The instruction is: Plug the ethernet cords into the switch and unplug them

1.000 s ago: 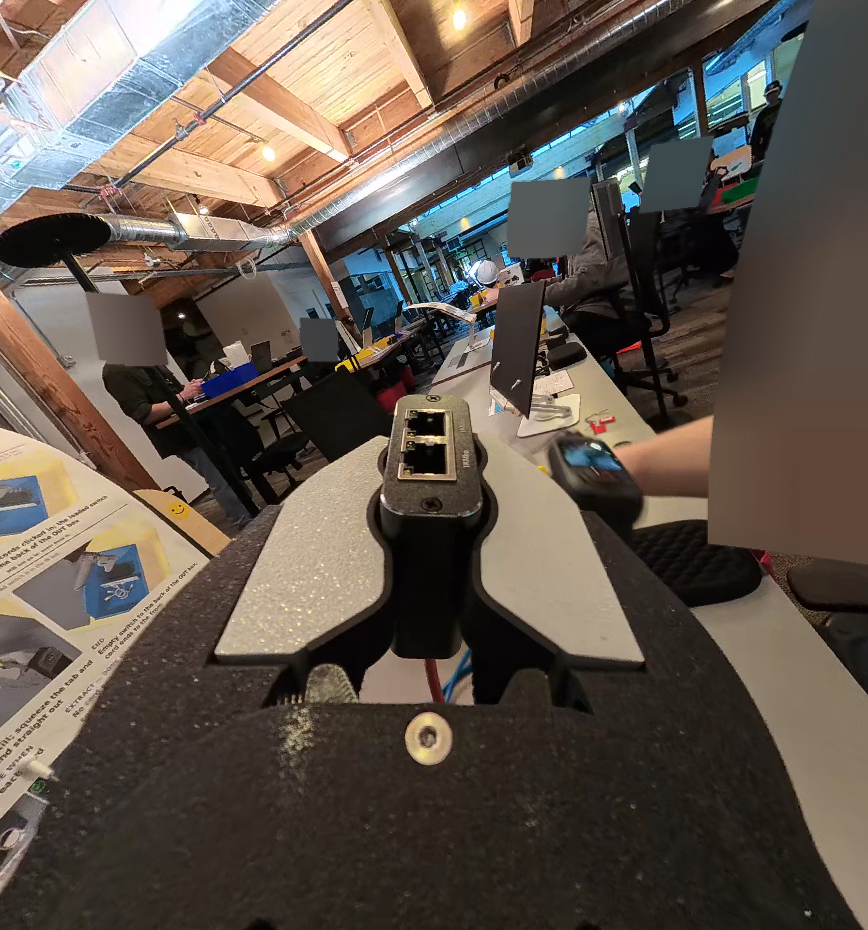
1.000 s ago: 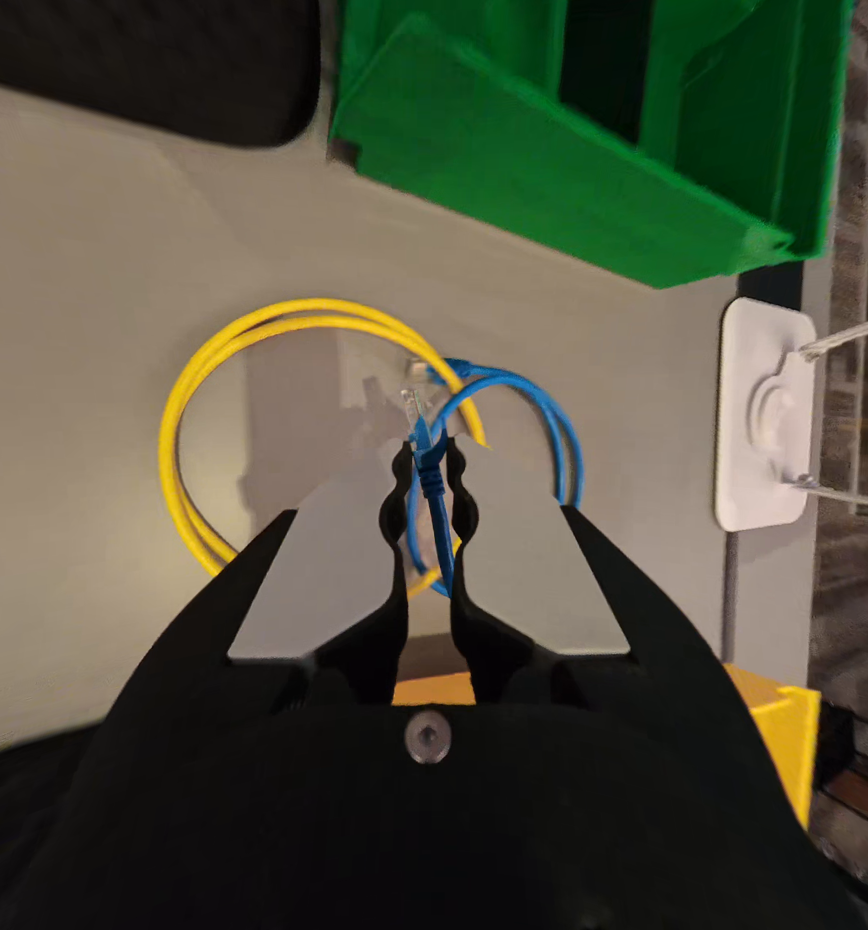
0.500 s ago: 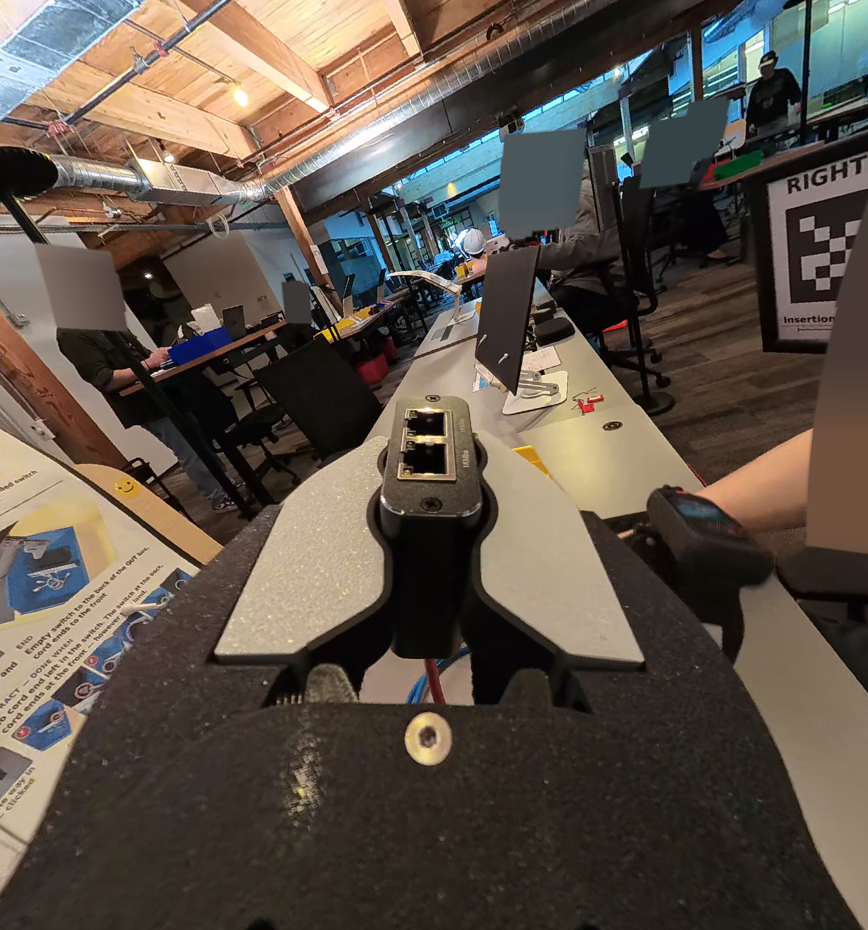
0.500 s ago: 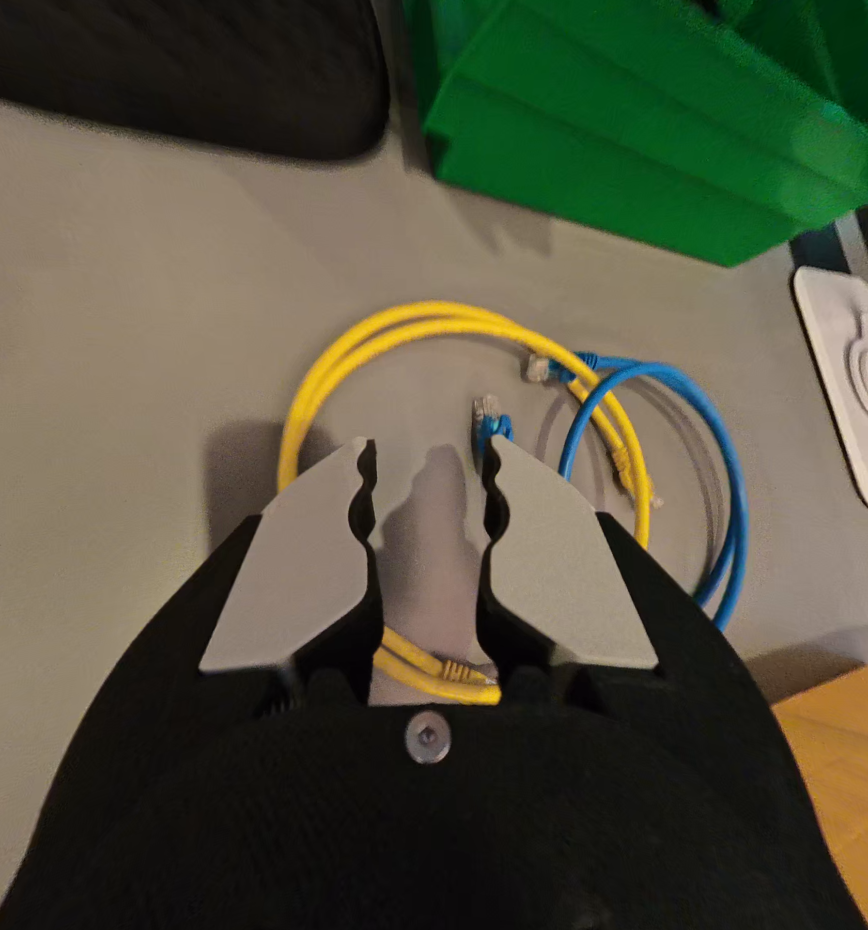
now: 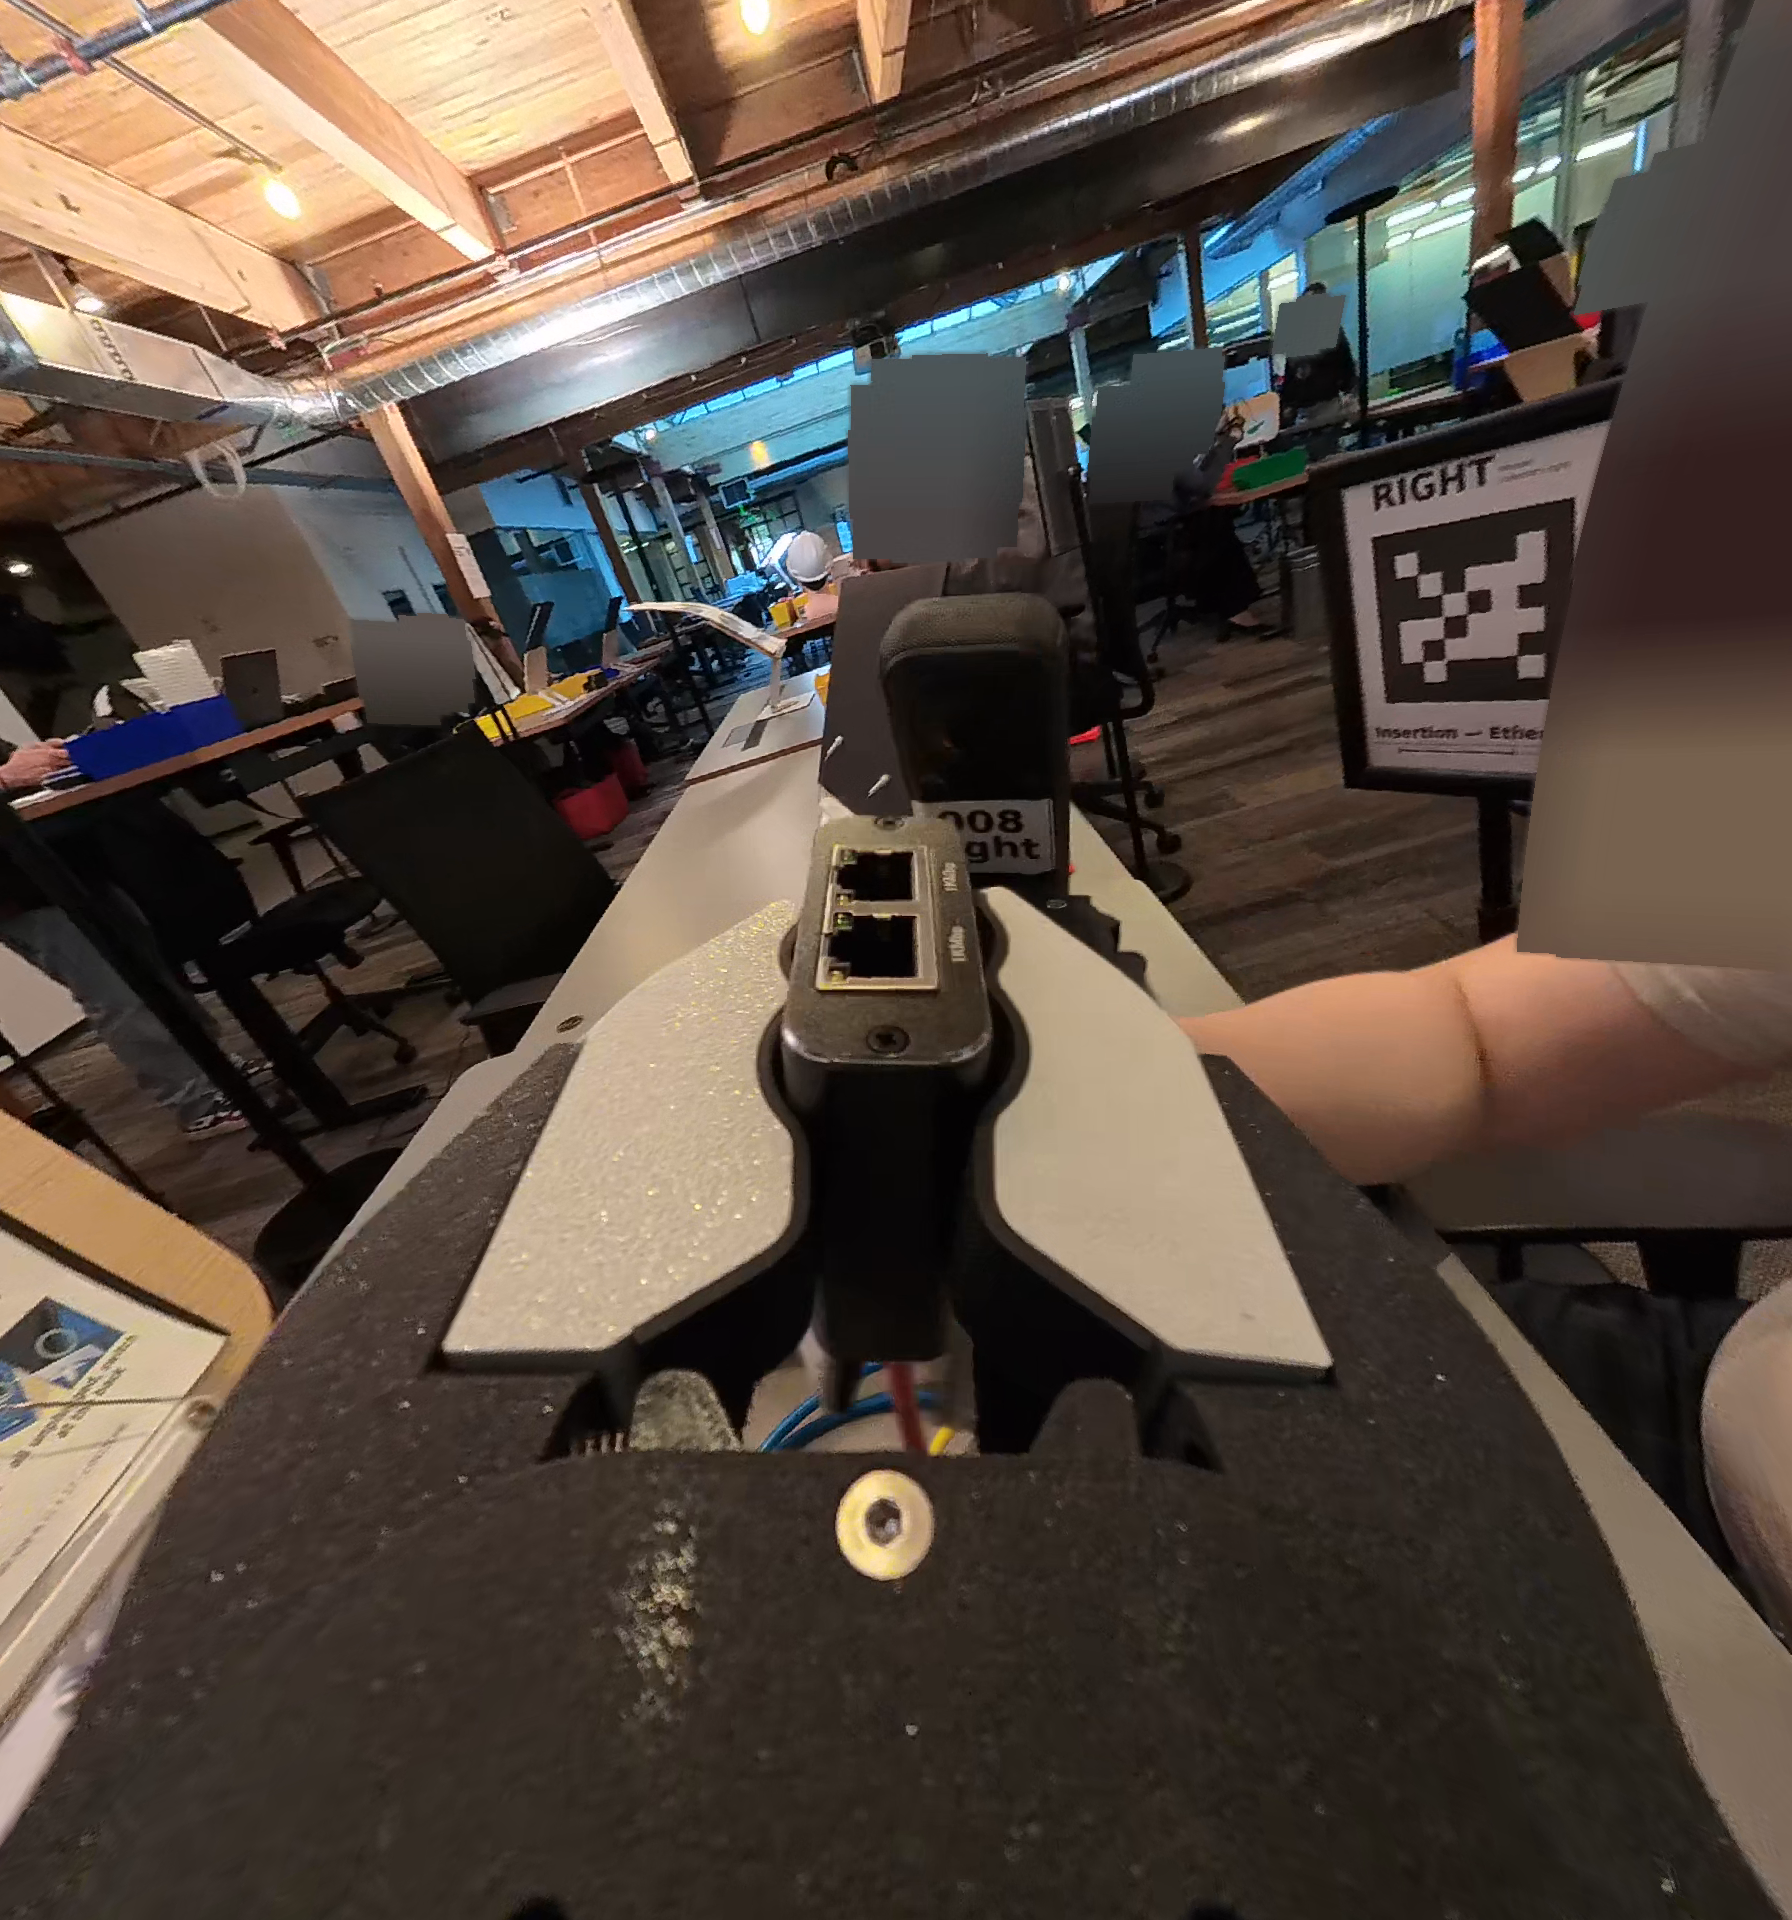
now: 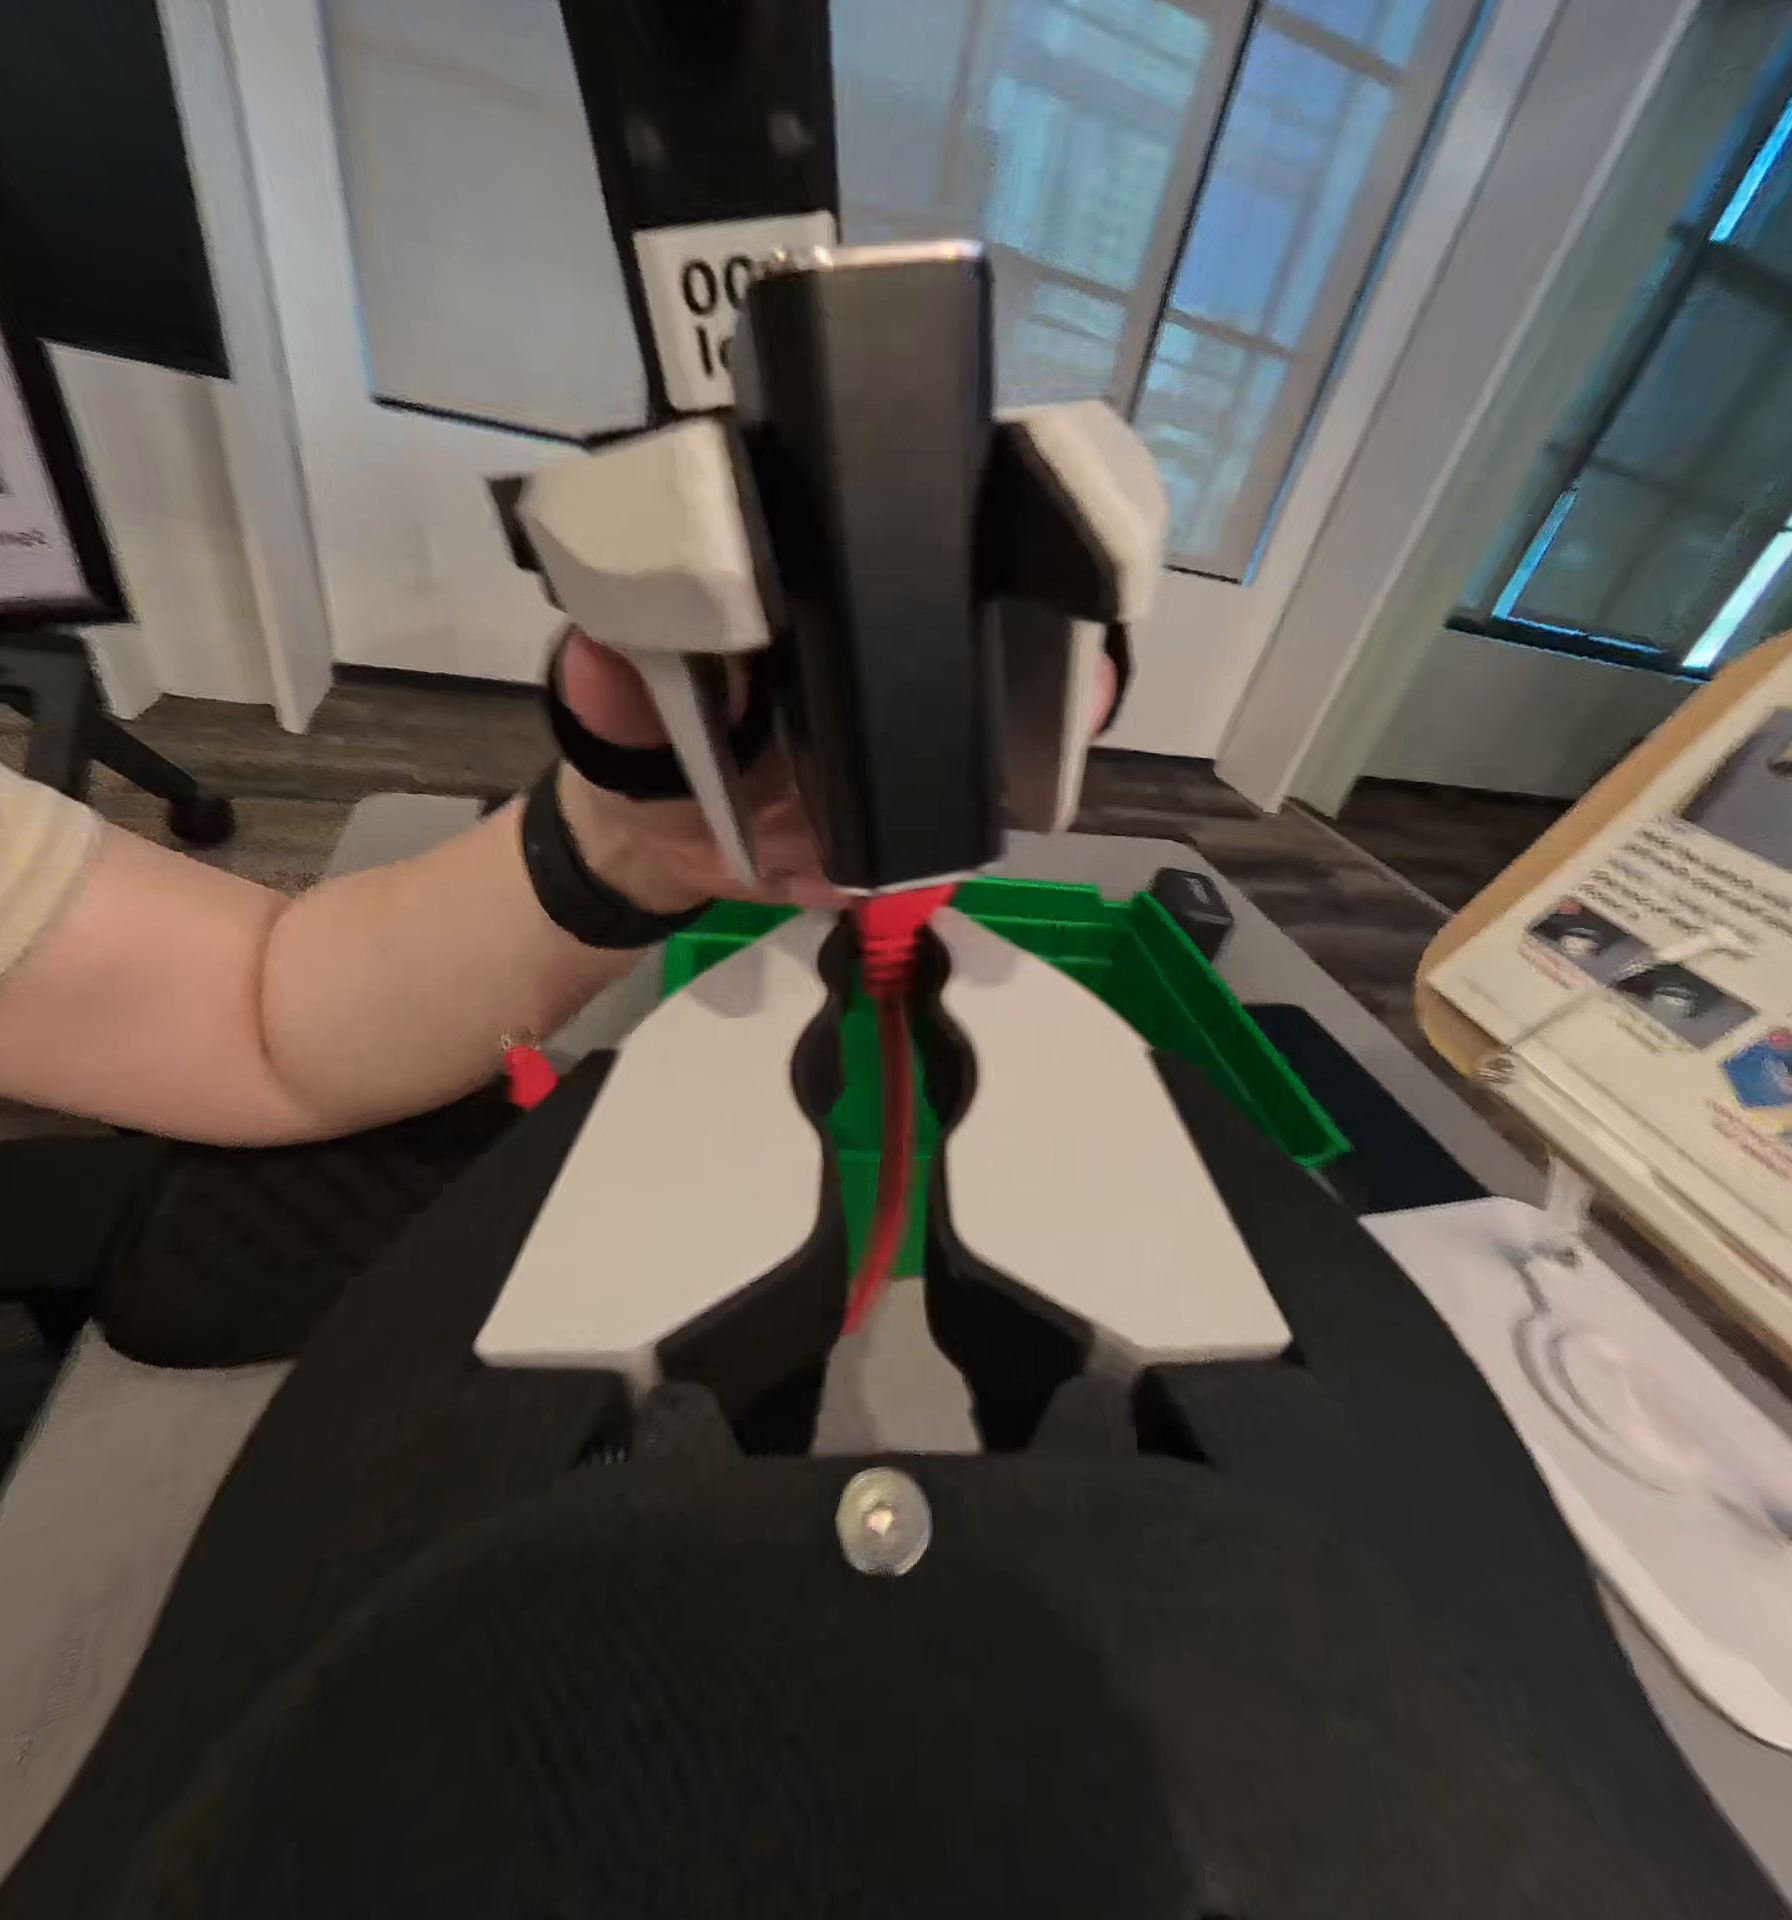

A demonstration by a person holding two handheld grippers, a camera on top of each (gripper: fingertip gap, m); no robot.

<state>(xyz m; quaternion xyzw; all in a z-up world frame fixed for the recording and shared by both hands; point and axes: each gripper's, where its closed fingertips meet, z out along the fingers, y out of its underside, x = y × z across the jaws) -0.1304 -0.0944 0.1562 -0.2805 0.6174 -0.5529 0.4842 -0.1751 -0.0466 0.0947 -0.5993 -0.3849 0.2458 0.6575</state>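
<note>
My left gripper (image 5: 887, 966) is shut on a black switch (image 5: 884, 1049) and holds it above the table. Two open ports (image 5: 876, 914) on its far end have nothing plugged in. In the right wrist view the same switch (image 6: 876, 582) stands clamped between the left gripper's white fingers (image 6: 653, 540). My right gripper (image 6: 887, 951) is shut on the red boot of a red ethernet cord (image 6: 890, 1122), right where it meets the switch's near end. The plug itself is hidden. Red (image 5: 907, 1403), blue (image 5: 840, 1429) and yellow cords show under the switch.
A green bin (image 6: 1183, 997) sits on the grey table (image 6: 92, 1455) behind my right fingers. An instruction board (image 6: 1681, 966) on a white stand base (image 6: 1650, 1475) is at the right. A person's forearm (image 6: 300, 987) crosses from the left. A marker sign (image 5: 1463, 603) stands at right.
My right gripper let go of the blue cord, opened over the table, then swung up and shut on the red cord at the switch. My left gripper kept hold of the switch.
</note>
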